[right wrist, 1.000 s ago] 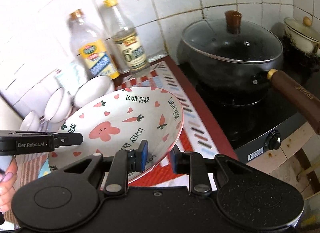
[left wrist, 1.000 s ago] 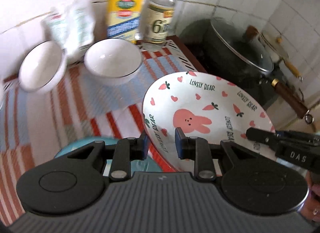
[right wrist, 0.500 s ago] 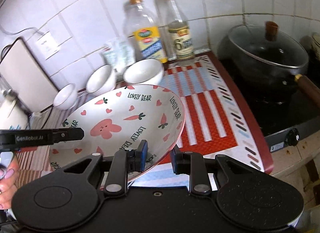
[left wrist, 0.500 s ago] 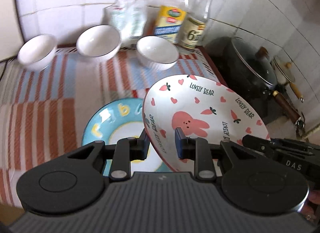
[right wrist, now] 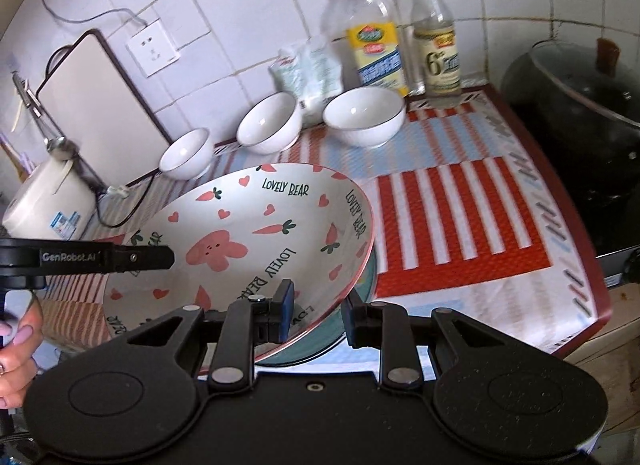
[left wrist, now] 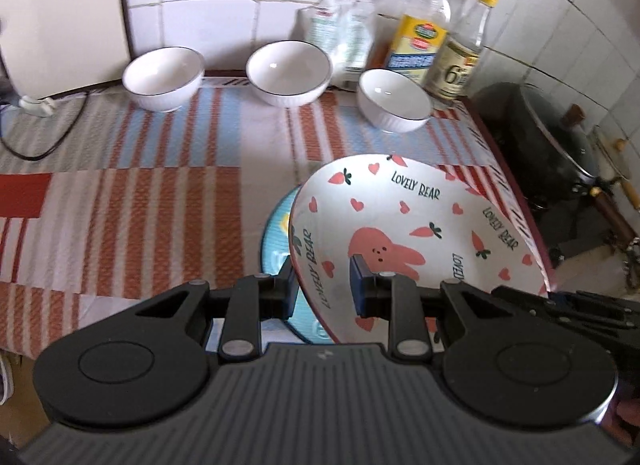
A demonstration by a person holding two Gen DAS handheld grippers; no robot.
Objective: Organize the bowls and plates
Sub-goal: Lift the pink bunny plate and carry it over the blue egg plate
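Observation:
A white plate with a pink bunny, carrots and "LOVELY BEAR" lettering (left wrist: 412, 221) (right wrist: 256, 233) is held tilted above a blue plate (left wrist: 274, 241) (right wrist: 352, 305) that lies on the striped mat. My left gripper (left wrist: 323, 287) is shut on the bunny plate's left rim. My right gripper (right wrist: 316, 311) is shut on its opposite rim. Three white bowls (left wrist: 163, 77) (left wrist: 289, 71) (left wrist: 394, 105) stand in a row at the back of the mat; they also show in the right wrist view (right wrist: 186, 153) (right wrist: 269, 121) (right wrist: 363, 115).
Two bottles (right wrist: 374, 37) (right wrist: 434, 37) and a white packet (right wrist: 308, 69) stand against the tiled wall. A black lidded pot (right wrist: 580, 105) sits on the stove at right. A cutting board (right wrist: 96, 105) and a white appliance (right wrist: 48, 201) are at left.
Both grippers have pulled back and leftward with the bunny plate; it now hangs over the blue plate and covers most of it. More of the counter and all three bowls show.

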